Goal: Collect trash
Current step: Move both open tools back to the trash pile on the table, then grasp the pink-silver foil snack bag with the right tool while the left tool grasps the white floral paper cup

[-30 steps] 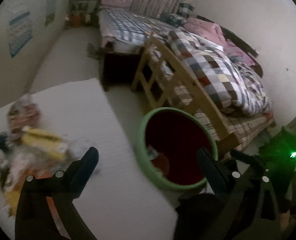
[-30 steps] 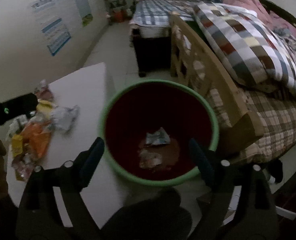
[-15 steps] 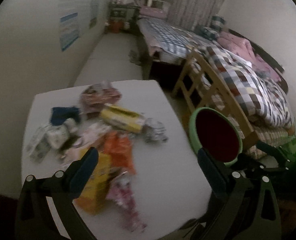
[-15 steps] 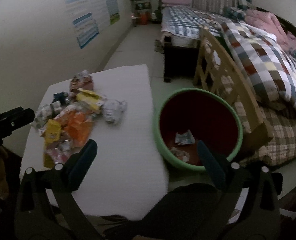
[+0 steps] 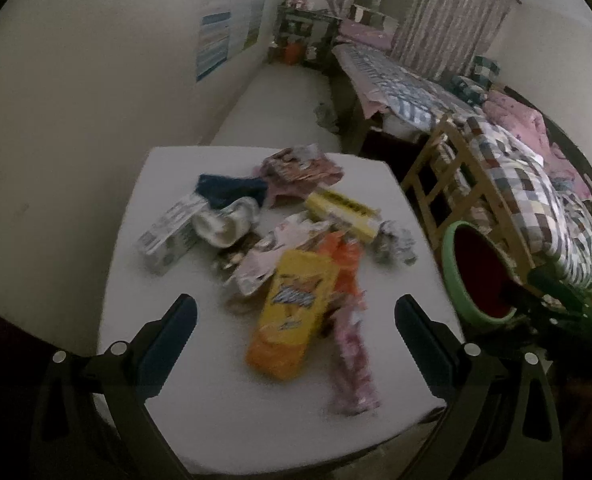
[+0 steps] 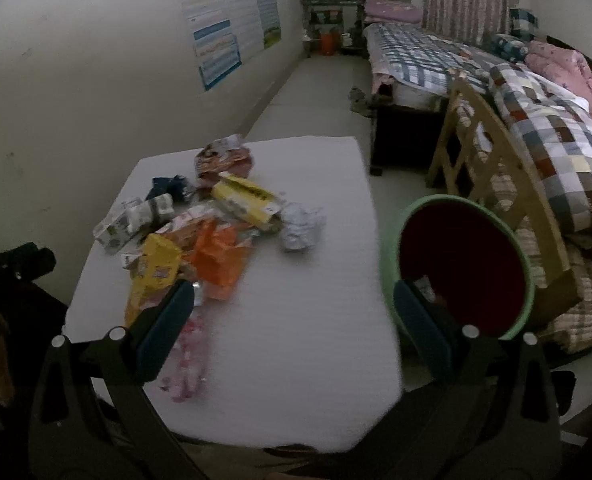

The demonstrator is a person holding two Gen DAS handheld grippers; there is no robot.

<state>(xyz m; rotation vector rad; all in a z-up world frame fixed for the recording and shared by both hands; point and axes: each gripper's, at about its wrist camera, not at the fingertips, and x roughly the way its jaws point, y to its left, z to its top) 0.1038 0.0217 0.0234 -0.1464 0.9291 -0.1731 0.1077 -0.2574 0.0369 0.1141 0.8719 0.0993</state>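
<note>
A heap of trash lies on the white table [image 5: 256, 400]: a yellow snack bag [image 5: 292, 312], an orange wrapper [image 5: 346, 260], a pink wrapper [image 5: 354, 364], a crumpled white ball [image 5: 394, 242], a yellow box [image 5: 342, 210] and a white carton [image 5: 168, 232]. My left gripper [image 5: 294, 312] hangs open above the yellow bag, holding nothing. To the table's right stands a green bin [image 6: 390, 248] with a red inside and scraps at its bottom. My right gripper [image 6: 294, 294] is open and empty over the table's right part, between the heap [image 6: 216, 256] and the bin.
A wooden chair [image 6: 496, 168] and a bed with a checked quilt [image 6: 556, 140] stand just behind the bin. A wall with posters [image 6: 224, 36] runs along the left. The left gripper's body [image 6: 16, 260] shows at the table's left edge.
Both grippers have swung left from over the bin to the table. The trash heap now fills the left wrist view and the bin sits at the right. Both stay open and empty.
</note>
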